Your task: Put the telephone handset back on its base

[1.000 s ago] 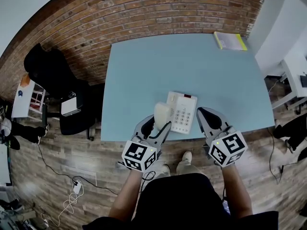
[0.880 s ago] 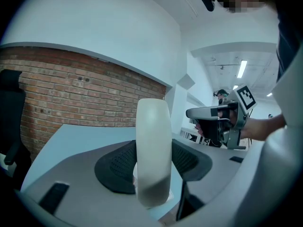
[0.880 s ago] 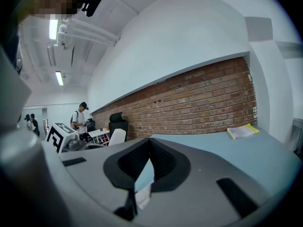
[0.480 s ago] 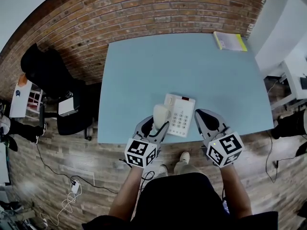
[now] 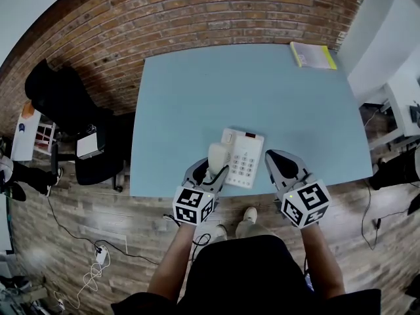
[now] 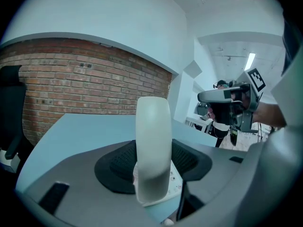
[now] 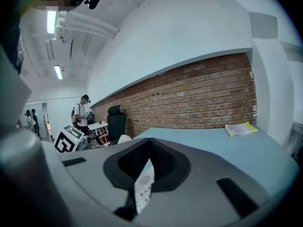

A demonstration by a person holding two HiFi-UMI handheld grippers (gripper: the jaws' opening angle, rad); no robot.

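Observation:
A cream telephone handset [image 5: 218, 156] stands upright between the jaws of my left gripper [image 5: 214, 169], which is shut on it, just over the left side of the white phone base [image 5: 244, 157]. The base lies near the front edge of the blue table [image 5: 249, 97]. In the left gripper view the handset [image 6: 153, 141] fills the gap between the pads, with the base's keys [image 6: 174, 176] below. My right gripper [image 5: 278, 165] hovers just right of the base, shut with nothing held. Under its jaws a strip of the phone base [image 7: 143, 187] shows.
A yellow-edged book [image 5: 313, 56] lies at the table's far right corner. A black office chair [image 5: 60, 97] stands left of the table by the brick wall [image 5: 197, 12]. Cables lie on the wooden floor [image 5: 98, 261]. People stand far off [image 7: 81, 112].
Almost nothing differs. The left gripper with the handset has edged slightly closer to the base, and the head view has shifted a little.

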